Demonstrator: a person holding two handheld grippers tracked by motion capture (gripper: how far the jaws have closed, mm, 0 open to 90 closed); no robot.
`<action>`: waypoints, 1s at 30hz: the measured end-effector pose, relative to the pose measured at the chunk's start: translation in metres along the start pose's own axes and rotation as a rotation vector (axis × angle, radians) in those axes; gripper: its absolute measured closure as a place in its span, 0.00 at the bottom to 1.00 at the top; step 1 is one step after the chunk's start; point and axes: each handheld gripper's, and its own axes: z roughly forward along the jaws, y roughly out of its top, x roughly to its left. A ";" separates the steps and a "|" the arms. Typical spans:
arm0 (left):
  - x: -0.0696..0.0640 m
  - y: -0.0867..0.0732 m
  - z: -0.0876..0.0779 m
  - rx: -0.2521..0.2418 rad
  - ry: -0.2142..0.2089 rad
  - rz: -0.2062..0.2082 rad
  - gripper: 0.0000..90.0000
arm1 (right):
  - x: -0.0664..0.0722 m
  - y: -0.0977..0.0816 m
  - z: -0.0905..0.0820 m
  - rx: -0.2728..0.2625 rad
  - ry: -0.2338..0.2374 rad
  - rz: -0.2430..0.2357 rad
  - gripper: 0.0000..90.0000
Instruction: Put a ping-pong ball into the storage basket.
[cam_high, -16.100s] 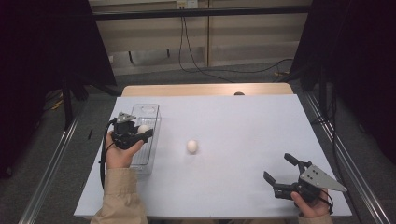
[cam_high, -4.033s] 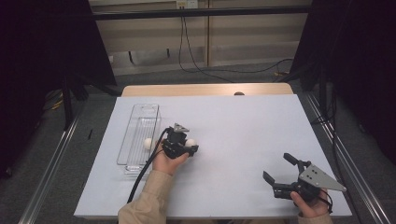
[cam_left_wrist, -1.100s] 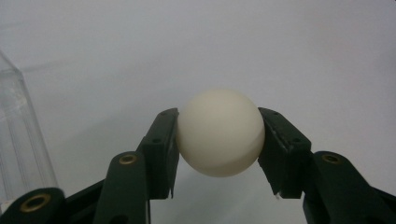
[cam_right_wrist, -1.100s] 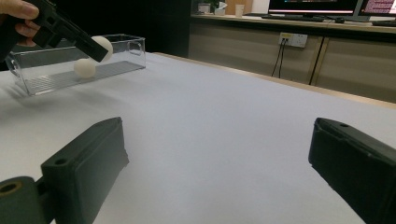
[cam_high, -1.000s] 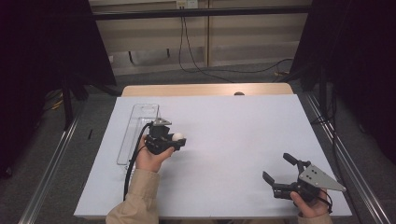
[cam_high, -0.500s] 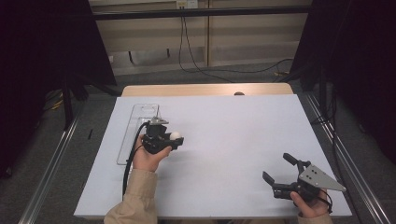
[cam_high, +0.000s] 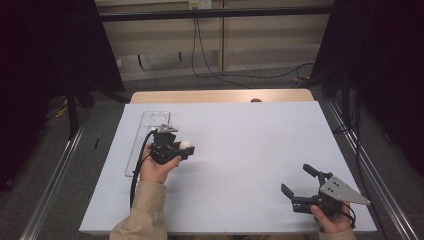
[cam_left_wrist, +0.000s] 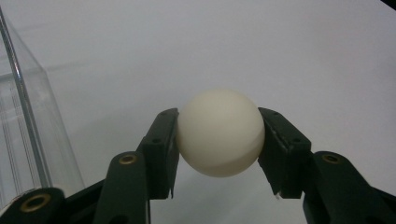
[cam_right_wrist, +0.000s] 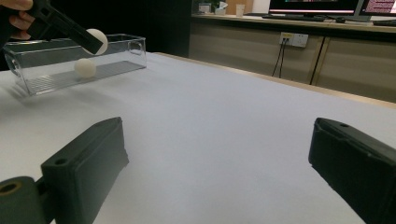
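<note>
On the white table (cam_high: 240, 150) my left gripper (cam_high: 179, 148), clamped on the ball (cam_left_wrist: 220, 132), has carried it beside the clear box (cam_right_wrist: 74, 58), ready to drop, while my right gripper (cam_high: 300, 185) rests wide.

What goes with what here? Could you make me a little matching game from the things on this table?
Things:
1. held white ball
2. second white ball
3. left gripper
4. right gripper

States:
A. fingers spread wide, nothing between them
B. lying inside the clear tray
C. pinched between two black fingers
D. shut on a ball, beside the tray

Pairs: 1-C, 2-B, 3-D, 4-A
</note>
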 end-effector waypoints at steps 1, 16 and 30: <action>0.001 0.000 -0.001 0.002 -0.001 0.003 0.57 | 0.000 0.000 0.000 -0.001 0.000 0.000 0.04; 0.005 0.001 -0.007 -0.008 0.012 -0.006 0.57 | 0.000 0.000 0.000 -0.001 -0.001 0.000 0.04; 0.010 0.001 -0.013 -0.003 0.018 -0.009 0.57 | 0.000 0.000 0.000 -0.001 0.000 0.000 0.04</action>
